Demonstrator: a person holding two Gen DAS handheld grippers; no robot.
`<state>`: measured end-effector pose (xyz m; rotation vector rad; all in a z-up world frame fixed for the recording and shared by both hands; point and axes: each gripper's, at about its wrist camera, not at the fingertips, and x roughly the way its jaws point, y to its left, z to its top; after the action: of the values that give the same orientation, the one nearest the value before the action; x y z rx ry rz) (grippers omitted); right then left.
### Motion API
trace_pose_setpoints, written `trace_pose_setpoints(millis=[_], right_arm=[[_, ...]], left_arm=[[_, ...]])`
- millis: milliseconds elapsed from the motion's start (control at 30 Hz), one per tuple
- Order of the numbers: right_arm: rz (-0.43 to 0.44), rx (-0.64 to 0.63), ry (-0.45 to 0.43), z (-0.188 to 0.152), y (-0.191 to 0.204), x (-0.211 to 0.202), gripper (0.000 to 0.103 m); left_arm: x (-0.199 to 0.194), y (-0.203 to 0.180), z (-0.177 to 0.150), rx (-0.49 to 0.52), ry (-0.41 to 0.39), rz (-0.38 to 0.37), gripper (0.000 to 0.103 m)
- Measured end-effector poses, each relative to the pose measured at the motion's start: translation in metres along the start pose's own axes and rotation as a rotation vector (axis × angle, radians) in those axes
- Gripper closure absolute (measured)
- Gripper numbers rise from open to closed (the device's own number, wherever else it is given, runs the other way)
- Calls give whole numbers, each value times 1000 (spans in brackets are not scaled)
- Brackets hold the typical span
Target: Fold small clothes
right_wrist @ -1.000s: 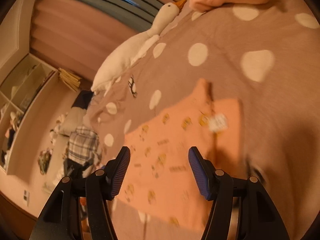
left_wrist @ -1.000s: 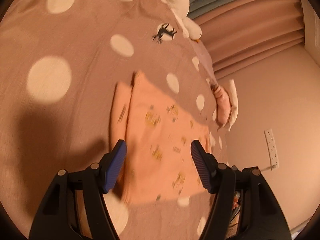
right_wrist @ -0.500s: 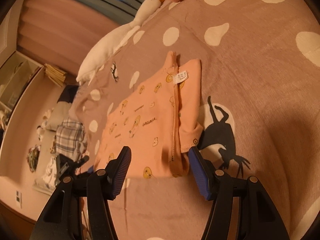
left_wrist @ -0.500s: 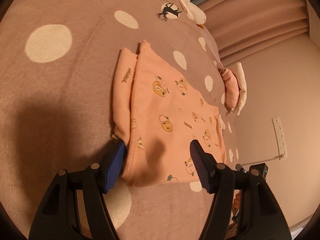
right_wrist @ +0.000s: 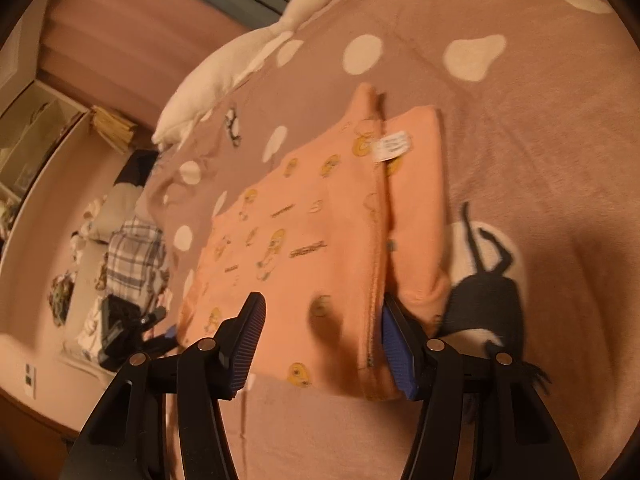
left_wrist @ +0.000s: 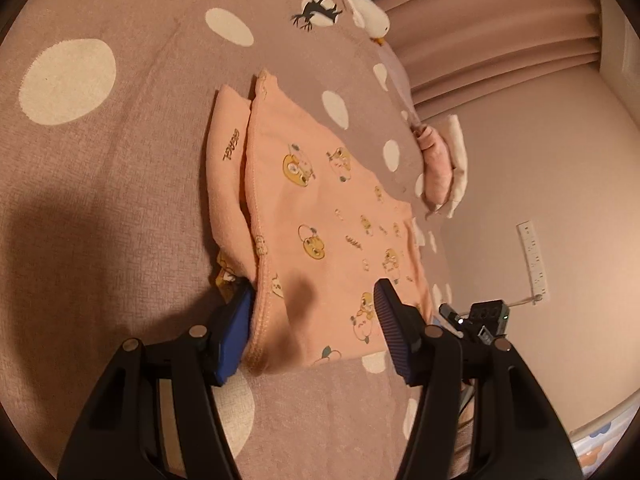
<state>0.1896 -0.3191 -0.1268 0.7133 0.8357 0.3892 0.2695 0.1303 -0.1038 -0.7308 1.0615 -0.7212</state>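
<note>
Spotted brown bedding (left_wrist: 120, 208) carries the peach garment (left_wrist: 320, 216), partly folded. Both jaws have just been narrowing around its near edge, the left gripper (left_wrist: 314, 320) and right gripper (right_wrist: 320, 340) not yet pinching. Catching only the top layer, I judge, would undo the fold.

Count: one peach garment (left_wrist: 320, 216) with yellow cartoon prints, folded, lying between and ahead of the fingers. One white care tag (right_wrist: 394, 145) on it, ahead of the right gripper's fingers. One white goose plush (right_wrist: 240, 60), far ahead and left of those fingers. One pink-and-cream folded pile (left_wrist: 442, 168), ahead and right of the left gripper's fingers. Two black animal silhouettes: one (left_wrist: 316, 10) far ahead, one (right_wrist: 486, 292) beside the right finger.
</note>
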Motion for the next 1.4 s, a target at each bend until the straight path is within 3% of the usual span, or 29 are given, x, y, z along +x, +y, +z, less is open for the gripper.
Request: trace_pose_setpoints(millis=[300,333,367,433,467,600,800,1000,1067,1200,1300,1400], right_arm=[[-8,-5,27,1,-5,8,49],[-14,-6,30,1,-3,10,52],[-36,-13,38,2,-2,14,59],[-95,-31,56,3,1,19,74],[-121,-36,64,3,0,21,83],[-121,-42,51,0,-1,10,96],[-99,-86,38,-9,4,-7,98],[-165,-65,73,-11,-5,-3,98],[-179,-51,92,-13,-10,-1,98],[-216,-66,47,-15,-2,-16,98],[-267,-142,1,-15,15,-26,98],[-277,-231,-18,-16,35,-26,97]], left_arm=[[13,0,-1,19,85,-30,45],[17,-1,-1,19,88,-9,52],[22,-2,-1,22,99,35,70],[32,0,-3,18,143,107,97],[33,3,-5,12,150,116,96],[21,8,-10,19,127,117,96],[9,8,-19,50,145,110,98],[0,18,-23,40,160,139,98],[-6,22,-23,17,149,137,98],[-19,17,-20,15,100,157,97],[-25,2,-19,64,60,178,94],[-22,-17,-17,113,32,188,72]])
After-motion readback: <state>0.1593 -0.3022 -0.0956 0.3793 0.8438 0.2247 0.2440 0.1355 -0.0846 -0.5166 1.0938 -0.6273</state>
